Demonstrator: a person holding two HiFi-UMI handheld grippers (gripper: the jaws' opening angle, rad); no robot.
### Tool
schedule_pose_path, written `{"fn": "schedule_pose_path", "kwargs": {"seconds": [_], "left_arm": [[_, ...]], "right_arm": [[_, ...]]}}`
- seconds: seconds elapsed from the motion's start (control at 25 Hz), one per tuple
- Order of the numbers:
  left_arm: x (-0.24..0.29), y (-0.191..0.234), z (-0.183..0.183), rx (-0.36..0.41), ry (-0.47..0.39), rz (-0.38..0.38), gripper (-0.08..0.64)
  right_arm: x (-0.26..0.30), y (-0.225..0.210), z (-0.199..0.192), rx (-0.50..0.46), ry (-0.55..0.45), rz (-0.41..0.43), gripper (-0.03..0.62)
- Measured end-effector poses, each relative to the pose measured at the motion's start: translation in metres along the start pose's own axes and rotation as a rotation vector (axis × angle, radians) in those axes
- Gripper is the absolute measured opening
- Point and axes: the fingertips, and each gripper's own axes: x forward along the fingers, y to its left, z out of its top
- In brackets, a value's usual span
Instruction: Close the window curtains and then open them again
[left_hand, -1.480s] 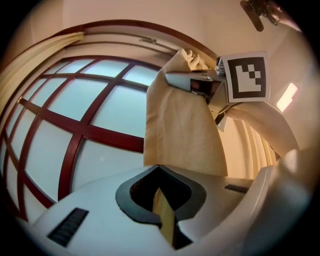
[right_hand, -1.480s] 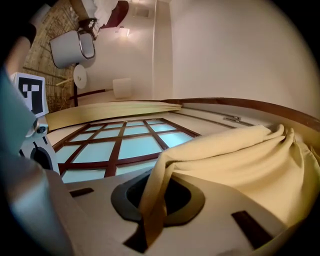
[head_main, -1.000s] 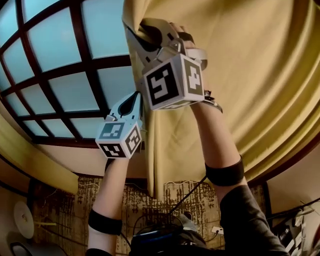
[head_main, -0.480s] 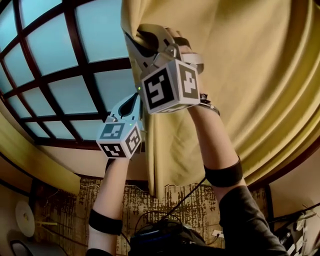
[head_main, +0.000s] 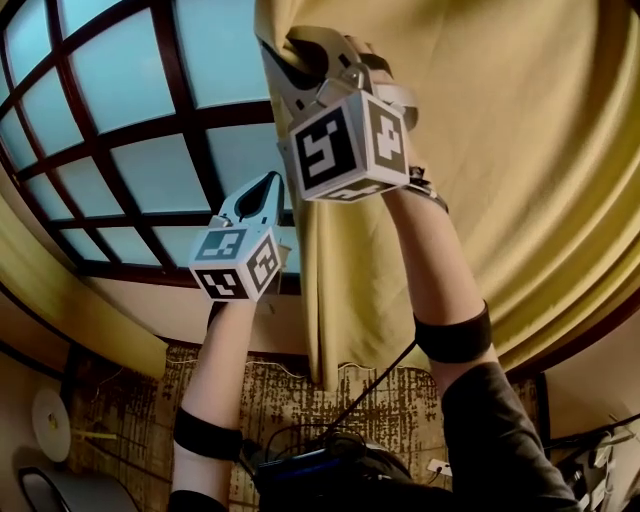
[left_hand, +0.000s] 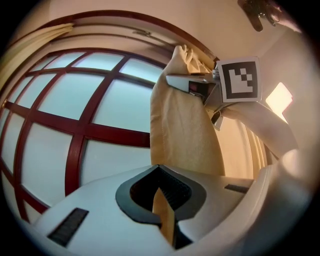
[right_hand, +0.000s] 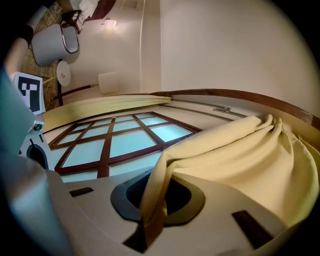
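Right gripper (head_main: 298, 52) clamped on curtain (head_main: 500, 150) edge, top centre; left gripper (head_main: 268, 185) below, pinched shut on thin sliver of same edge. Curtain bunched at right, window (head_main: 130, 120) bare at upper left. Risk: left's slight hold slipping under a brisk sideways pull.

Daylit window, warm dim room, 3 fisheye views.
Cool blue-white light enters through the window (head_main: 130, 150) at the head view's upper left; the curtain (head_main: 520, 150) glows yellow with shaded folds, and the floor (head_main: 120, 400) along the bottom edge is dark and grainy. Both gripper views bend straight lines hard and fade to black at the corners. A bright patch (left_hand: 280, 97) glares at the right of the left gripper view.
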Motion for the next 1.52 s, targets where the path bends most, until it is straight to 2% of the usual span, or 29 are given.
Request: {"fn": "schedule_pose_path", "kwargs": {"seconds": [0.2, 0.4, 0.56, 0.68, 0.88, 1.24, 1.52], "left_arm": [[-0.015, 0.033, 0.007, 0.0, 0.006, -0.009, 0.002], [-0.03, 0.072, 0.013, -0.034, 0.005, -0.01, 0.002], [-0.042, 0.095, 0.018, -0.041, 0.001, -0.005, 0.002], [-0.05, 0.111, 0.022, -0.031, -0.003, 0.005, 0.002], [-0.071, 0.156, 0.027, -0.025, -0.01, 0.043, 0.002], [-0.108, 0.235, 0.024, -0.052, -0.022, 0.114, 0.002], [-0.139, 0.308, 0.039, -0.045, -0.022, 0.174, 0.002]], "right_arm": [[0.024, 0.012, 0.026, -0.031, 0.013, -0.021, 0.032], [0.051, 0.026, 0.045, -0.057, 0.038, -0.012, 0.037], [0.069, 0.056, 0.063, -0.108, 0.05, 0.038, 0.032], [0.086, 0.079, 0.079, -0.078, 0.025, 0.053, 0.035], [0.115, 0.092, 0.107, -0.099, 0.018, 0.037, 0.032], [0.178, 0.151, 0.158, -0.142, -0.013, 0.099, 0.032], [0.238, 0.191, 0.21, -0.116, -0.074, 0.123, 0.032]]}}
